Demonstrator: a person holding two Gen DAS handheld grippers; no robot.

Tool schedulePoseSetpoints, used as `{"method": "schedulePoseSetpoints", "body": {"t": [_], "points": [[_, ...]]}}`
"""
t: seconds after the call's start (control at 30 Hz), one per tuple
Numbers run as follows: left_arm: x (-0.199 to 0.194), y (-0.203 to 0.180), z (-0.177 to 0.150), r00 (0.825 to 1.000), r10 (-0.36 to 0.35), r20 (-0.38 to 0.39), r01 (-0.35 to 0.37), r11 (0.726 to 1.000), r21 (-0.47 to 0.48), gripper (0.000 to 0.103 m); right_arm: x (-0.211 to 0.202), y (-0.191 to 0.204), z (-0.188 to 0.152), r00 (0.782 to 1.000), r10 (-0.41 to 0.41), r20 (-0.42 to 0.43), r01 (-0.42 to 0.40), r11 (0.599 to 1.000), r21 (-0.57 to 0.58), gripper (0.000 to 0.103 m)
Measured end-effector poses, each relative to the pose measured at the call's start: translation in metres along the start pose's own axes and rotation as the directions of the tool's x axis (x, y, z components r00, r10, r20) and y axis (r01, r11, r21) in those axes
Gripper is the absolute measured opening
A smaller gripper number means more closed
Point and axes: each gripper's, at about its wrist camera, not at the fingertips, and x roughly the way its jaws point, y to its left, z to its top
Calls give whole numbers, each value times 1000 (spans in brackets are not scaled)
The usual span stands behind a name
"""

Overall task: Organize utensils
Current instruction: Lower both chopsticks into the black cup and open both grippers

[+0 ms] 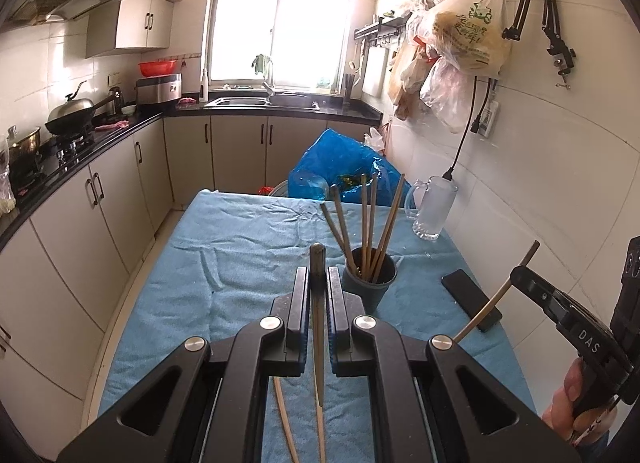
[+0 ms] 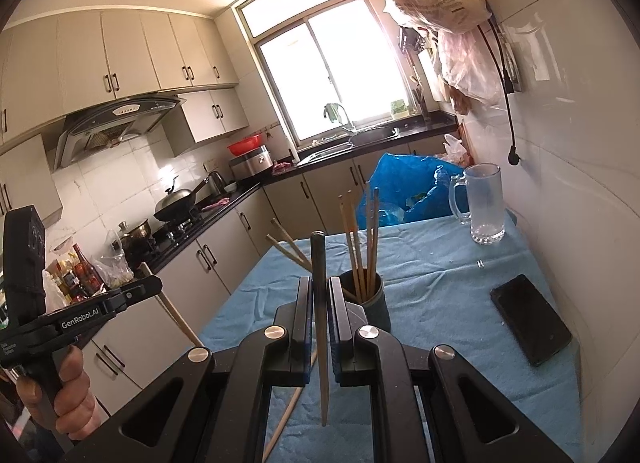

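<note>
Left wrist view: the left gripper (image 1: 319,279) has its two fingers clamped on one chopstick (image 1: 318,327), which runs between the pads with its dark end up and its pale tip hanging toward the blue cloth (image 1: 240,263) below. A second, loose chopstick (image 1: 285,419) lies on the cloth under the gripper body. Just right of the fingertips stands one dark cup (image 1: 370,283) on the cloth, holding five chopsticks (image 1: 365,219) that lean apart like a fan. Farther back, near the wall, stands one clear glass mug (image 1: 434,207), and nearer, right of the cup, lies one black phone (image 1: 472,299). At the right edge the right gripper (image 1: 520,275) shows from the side, held by a hand (image 1: 568,403), with one chopstick (image 1: 500,295) pinched in its fingers and slanting down over the phone. Behind the table sits one blue plastic bag (image 1: 340,159).

Right wrist view: the right gripper (image 2: 320,287) has its fingers closed tight on one chopstick (image 2: 320,323), dark end up, pale tip pointing down. The cup (image 2: 370,295) stands just right of the fingertips; five chopsticks can be counted in it, three upright and two leaning left. One more chopstick (image 2: 290,411) lies on the cloth (image 2: 440,283) beneath the gripper. The mug (image 2: 482,203) stands at the far right corner, the phone (image 2: 530,319) nearer along the wall. At the left edge the left gripper (image 2: 154,285), in a hand (image 2: 68,391), grips its single chopstick (image 2: 176,315).
</note>
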Motion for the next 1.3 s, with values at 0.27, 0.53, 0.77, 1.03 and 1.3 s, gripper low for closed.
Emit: {"method": "schedulePoseSetpoints", "body": {"t": [0.27, 0.53, 0.77, 1.03, 1.3], "points": [[9, -7, 27, 999, -48, -5, 48, 999, -4, 7, -1, -6, 29, 1000, -6, 24, 6, 1000, 5, 8], [19, -18, 66, 997, -66, 31, 66, 998, -19, 7, 5, -5, 64, 997, -36, 75, 37, 999, -17, 8], [30, -33, 104, 993, -46, 108, 48, 999, -22, 7, 16, -3, 99, 987, -68, 144, 73, 997, -29, 8], [80, -41, 122, 994, -41, 101, 47, 997, -59, 7, 64, -6, 119, 982, -108, 157, 115, 993, -34, 8], [133, -36, 105, 999, -43, 21, 44, 996, -75, 7, 120, -24, 107, 989, -135, 67, 137, 990, -28, 8]]}}
